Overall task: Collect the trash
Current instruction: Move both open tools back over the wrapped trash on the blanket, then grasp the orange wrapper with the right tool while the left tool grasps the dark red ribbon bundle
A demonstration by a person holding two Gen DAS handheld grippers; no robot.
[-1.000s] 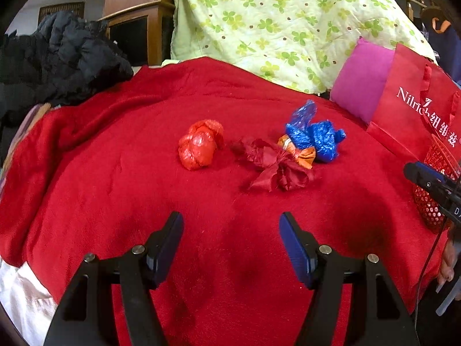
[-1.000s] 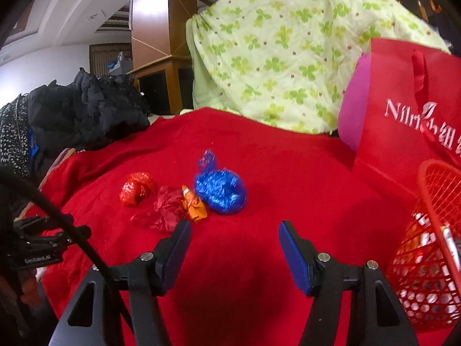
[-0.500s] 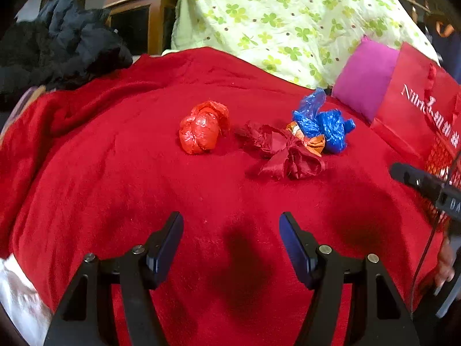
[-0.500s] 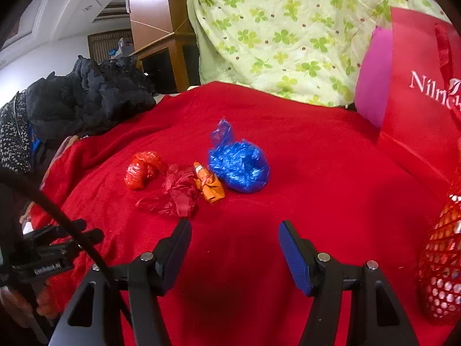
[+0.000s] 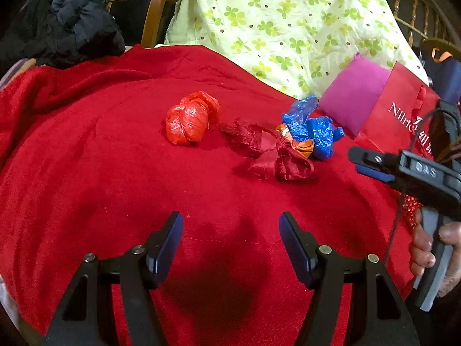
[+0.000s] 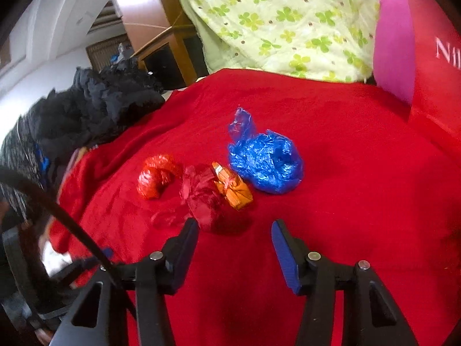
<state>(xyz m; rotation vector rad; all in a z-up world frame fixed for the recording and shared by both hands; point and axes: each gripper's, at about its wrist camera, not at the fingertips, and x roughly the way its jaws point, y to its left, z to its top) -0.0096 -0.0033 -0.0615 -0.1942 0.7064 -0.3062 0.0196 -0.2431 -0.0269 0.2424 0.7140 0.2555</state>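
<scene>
I hold my right gripper (image 6: 234,240) low over the red blanket (image 6: 345,173) with its jaws spread wide and nothing between them, because the dark red crumpled wrapper (image 6: 203,199) lies just ahead of its left fingertip and I judge it the easiest first pick. The trash sits bunched mid-blanket: an orange-red plastic ball (image 6: 154,177) on the left, apart from the rest, then the dark red wrapper touching a small orange wrapper (image 6: 233,190), and a crumpled blue plastic bag (image 6: 266,158) just beside that. My left gripper (image 5: 230,238) is likewise released and empty, hanging back from the pile so the two tools do not crowd one target; the orange-red ball is nearest its line. A red mesh basket (image 5: 407,206) peeks out behind my right tool, likely where the scraps go.
</scene>
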